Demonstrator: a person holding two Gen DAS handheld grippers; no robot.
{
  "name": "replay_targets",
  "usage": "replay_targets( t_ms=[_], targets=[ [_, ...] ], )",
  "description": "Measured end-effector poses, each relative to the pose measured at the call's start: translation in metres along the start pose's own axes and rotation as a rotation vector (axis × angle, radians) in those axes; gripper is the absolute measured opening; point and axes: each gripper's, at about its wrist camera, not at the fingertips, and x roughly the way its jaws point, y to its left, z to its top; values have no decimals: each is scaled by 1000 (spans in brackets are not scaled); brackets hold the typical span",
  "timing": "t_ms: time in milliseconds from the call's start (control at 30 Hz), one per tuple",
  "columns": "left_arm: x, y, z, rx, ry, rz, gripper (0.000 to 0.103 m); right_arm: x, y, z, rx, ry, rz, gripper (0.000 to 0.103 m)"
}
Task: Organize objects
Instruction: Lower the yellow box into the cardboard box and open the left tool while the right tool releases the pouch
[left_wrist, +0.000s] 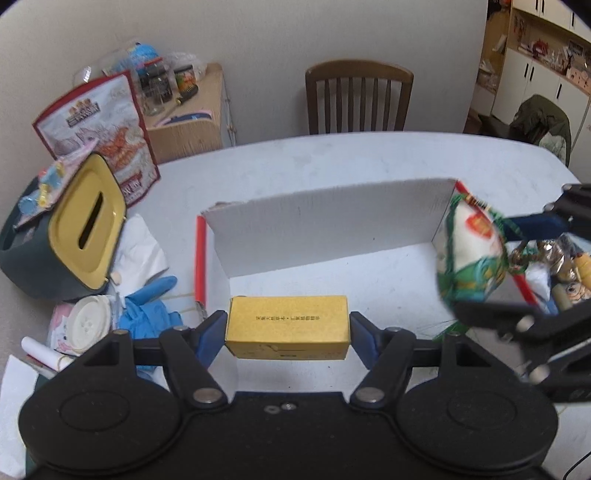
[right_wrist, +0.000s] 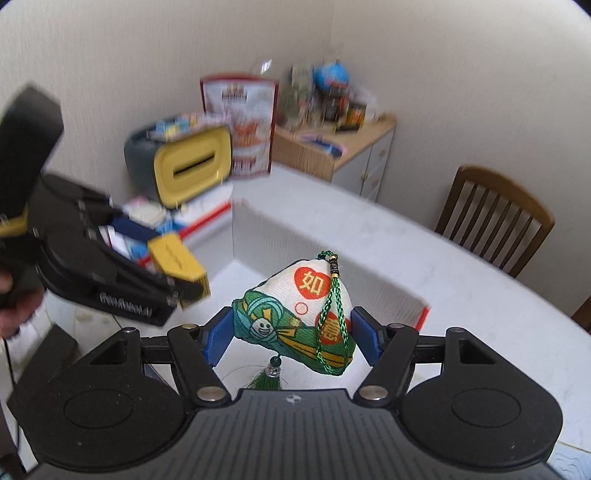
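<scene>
- My left fingers (left_wrist: 287, 334) are clamped on a small yellow box (left_wrist: 287, 326), one blue pad pressed against each short end, with the printed long face turned up.
- I hold that box in the air over the near edge of the white cardboard tray (left_wrist: 332, 218), whose tall far wall stands upright on the white worktop (left_wrist: 369, 158).
- My right fingers (right_wrist: 291, 332) are closed on a stuffed zongzi-shaped charm (right_wrist: 295, 314), white above and green below, with red hearts bearing yellow characters.
- A green braided cord (right_wrist: 334, 310) hangs down the front of the charm, and a green tassel (right_wrist: 267, 380) dangles beneath it.
- The charm hangs in the air over the same tray, to the right of the yellow box, the two apart.
- On the worktop to the left of the tray lie a red marker (left_wrist: 200, 254), a blue glove (left_wrist: 147, 310) and a dark tissue box with a yellow slotted lid (left_wrist: 86, 221) tipped on its side.
- A wooden chair (left_wrist: 358, 96) stands at the far side of the worktop.
</scene>
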Motion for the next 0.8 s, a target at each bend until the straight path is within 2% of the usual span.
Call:
replay_targets(
  t_ms=[367,467,800],
  targets=[
    [49,-14,5,54,115,-23,69,63,14,-25,-114,179,50,68],
    [63,-16,7,56,163,-33,69,77,13,-28,-102,227,62,69],
    [96,-15,5,50,304,-56,69,97,-2,-27,53,308,208,70]
  ],
)
